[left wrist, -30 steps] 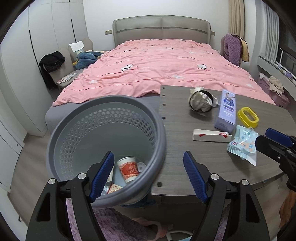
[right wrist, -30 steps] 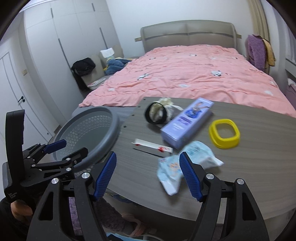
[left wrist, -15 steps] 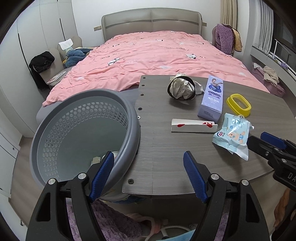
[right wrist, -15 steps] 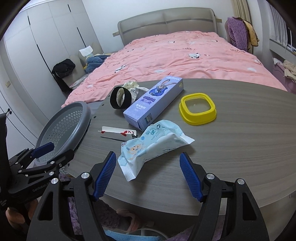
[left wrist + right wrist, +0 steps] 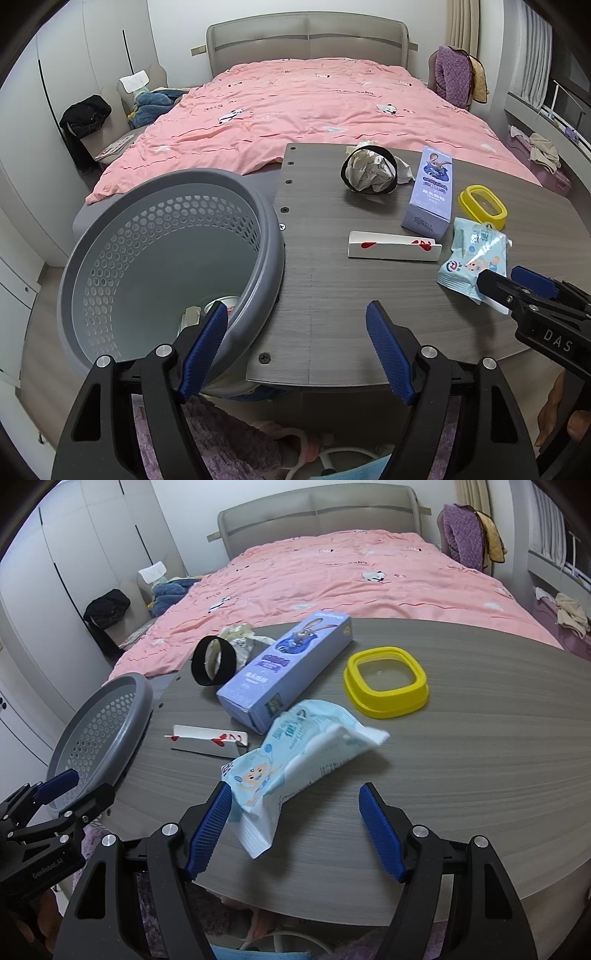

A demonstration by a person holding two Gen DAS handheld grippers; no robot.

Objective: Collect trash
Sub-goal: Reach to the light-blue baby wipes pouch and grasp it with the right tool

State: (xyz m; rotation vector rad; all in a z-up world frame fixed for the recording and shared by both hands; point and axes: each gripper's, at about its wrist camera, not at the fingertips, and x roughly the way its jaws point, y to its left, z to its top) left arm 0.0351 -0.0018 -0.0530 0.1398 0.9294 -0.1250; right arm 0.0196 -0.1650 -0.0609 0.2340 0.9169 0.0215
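Note:
A light-blue wet-wipes pack (image 5: 291, 753) lies on the grey table (image 5: 461, 775), its near end between the open jaws of my right gripper (image 5: 293, 794); the left pad is at the pack's edge and the right pad stands clear of it. A white card strip with red hearts (image 5: 208, 738), a lilac carton (image 5: 291, 668), a yellow lid (image 5: 386, 681) and a black ring with crumpled paper (image 5: 214, 661) lie beyond. My left gripper (image 5: 299, 308) is open, straddling the rim of the tilted grey basket (image 5: 129, 258), which holds a cup (image 5: 221, 301).
A bed with a pink cover (image 5: 314, 107) runs along the table's far side. Wardrobes (image 5: 74, 55) and a chair piled with clothes (image 5: 88, 114) stand at the left. A purple rug (image 5: 221, 450) lies under the table's near edge. A hand (image 5: 554, 417) holds the right gripper.
My right gripper has sunk and closed in on the wipes pack, which now lies between its jaws. The left gripper has shifted right, leaving the basket further left in its view.

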